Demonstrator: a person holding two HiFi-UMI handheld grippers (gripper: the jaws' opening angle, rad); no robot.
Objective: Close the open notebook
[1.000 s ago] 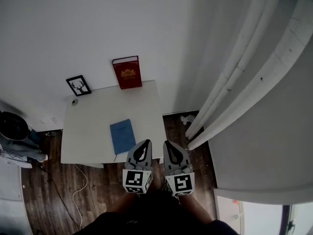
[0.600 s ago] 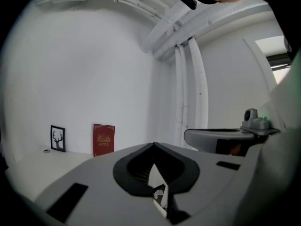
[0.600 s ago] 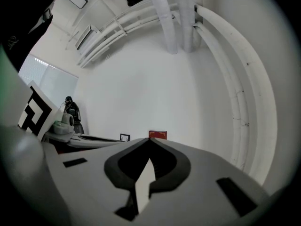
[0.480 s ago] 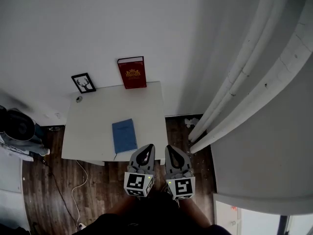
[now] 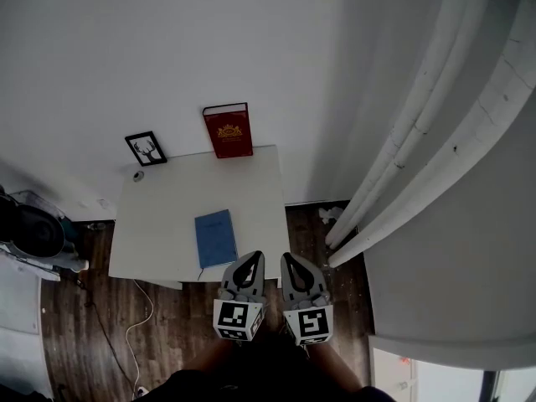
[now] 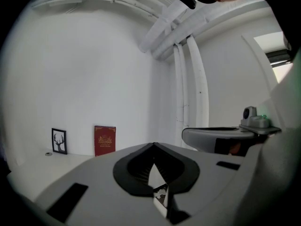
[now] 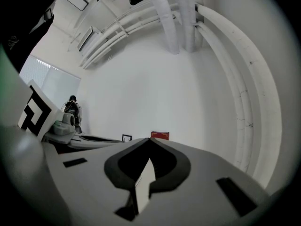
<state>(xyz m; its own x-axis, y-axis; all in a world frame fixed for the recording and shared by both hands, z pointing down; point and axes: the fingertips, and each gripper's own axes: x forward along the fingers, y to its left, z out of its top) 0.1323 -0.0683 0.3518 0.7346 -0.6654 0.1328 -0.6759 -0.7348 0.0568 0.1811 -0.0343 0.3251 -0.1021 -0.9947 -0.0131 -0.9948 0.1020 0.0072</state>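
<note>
A blue notebook (image 5: 216, 238) lies flat and closed, cover up, on the white table (image 5: 159, 224), close to its near edge. Both grippers hover side by side just off that near edge, over the wooden floor. My left gripper (image 5: 249, 256) is a little to the right of the notebook and does not touch it. Its jaws are shut with nothing between them, as the left gripper view (image 6: 154, 147) also shows. My right gripper (image 5: 289, 258) sits beside it, also shut and empty, and looks the same in its own view (image 7: 150, 142). Neither gripper view shows the notebook.
A red book (image 5: 228, 130) and a small framed deer picture (image 5: 146, 148) lean on the wall at the table's far edge, with a small round object (image 5: 138, 175) nearby. White curtains (image 5: 419, 141) hang at the right. A dark fan-like object (image 5: 29, 229) and a cable (image 5: 134, 325) are at the left.
The head view has drifted, so the table and its things sit slightly lower and further right in the picture. Both grippers stay side by side and shut.
</note>
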